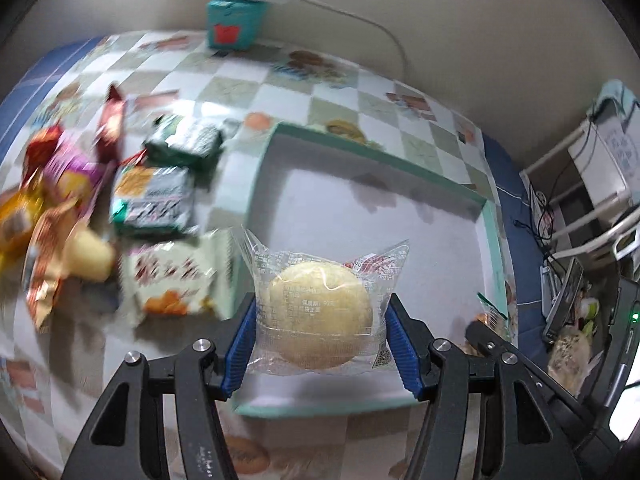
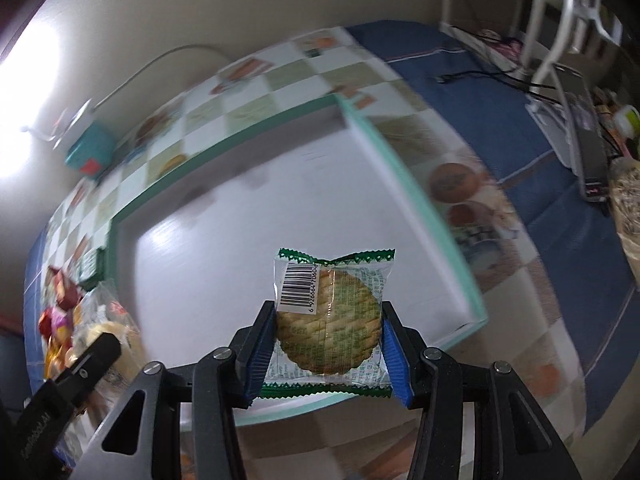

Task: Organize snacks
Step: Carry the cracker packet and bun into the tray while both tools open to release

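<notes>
My left gripper [image 1: 321, 320] is shut on a round yellow bun in a clear wrapper [image 1: 320, 312] and holds it over the near edge of a shallow white box with a teal rim [image 1: 490, 216]. My right gripper [image 2: 328, 332] is shut on a round cracker in a clear, green-edged wrapper [image 2: 330, 320] above the same box [image 2: 436, 216], whose floor is bare. A pile of wrapped snacks [image 1: 152, 200] lies on the checkered tablecloth left of the box; it also shows in the right wrist view [image 2: 64, 320].
A small teal box [image 1: 236, 24] under a white power strip stands at the back wall. A blue cloth [image 2: 520, 120] covers the table's right side. A white rack with cables and clutter [image 1: 580, 208] stands to the right. The left gripper's body [image 2: 52, 400] shows low left.
</notes>
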Demonstrator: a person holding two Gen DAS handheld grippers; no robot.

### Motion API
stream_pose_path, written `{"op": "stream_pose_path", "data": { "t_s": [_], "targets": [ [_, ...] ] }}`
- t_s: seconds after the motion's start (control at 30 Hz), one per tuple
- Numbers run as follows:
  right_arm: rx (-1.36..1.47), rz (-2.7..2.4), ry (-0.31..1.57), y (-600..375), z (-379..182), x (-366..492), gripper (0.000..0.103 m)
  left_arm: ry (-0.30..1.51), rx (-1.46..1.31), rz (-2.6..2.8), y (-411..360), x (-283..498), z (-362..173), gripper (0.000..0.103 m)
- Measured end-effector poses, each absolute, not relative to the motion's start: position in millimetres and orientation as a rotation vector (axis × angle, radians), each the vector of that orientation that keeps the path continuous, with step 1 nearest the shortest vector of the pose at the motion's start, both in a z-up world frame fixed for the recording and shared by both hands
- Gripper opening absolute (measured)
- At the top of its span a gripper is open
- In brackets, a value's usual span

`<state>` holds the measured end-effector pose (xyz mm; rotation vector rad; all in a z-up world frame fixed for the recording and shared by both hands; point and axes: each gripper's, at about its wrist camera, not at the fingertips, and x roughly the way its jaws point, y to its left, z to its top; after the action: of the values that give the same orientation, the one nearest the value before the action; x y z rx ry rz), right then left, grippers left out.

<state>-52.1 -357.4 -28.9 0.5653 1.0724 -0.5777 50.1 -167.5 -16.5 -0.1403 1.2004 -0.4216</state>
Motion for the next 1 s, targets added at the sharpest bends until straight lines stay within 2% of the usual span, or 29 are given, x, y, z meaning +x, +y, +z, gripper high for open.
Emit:
{"op": "stream_pose_path", "data": {
  "t_s": [1.0],
  "targets": [
    [0.559,-0.625,1.067,-399.3,-51.7,-24.0,0.053,1.178,-0.028,-0.448,-220.3,99.9,-44.1,0.065]
  ]
}}
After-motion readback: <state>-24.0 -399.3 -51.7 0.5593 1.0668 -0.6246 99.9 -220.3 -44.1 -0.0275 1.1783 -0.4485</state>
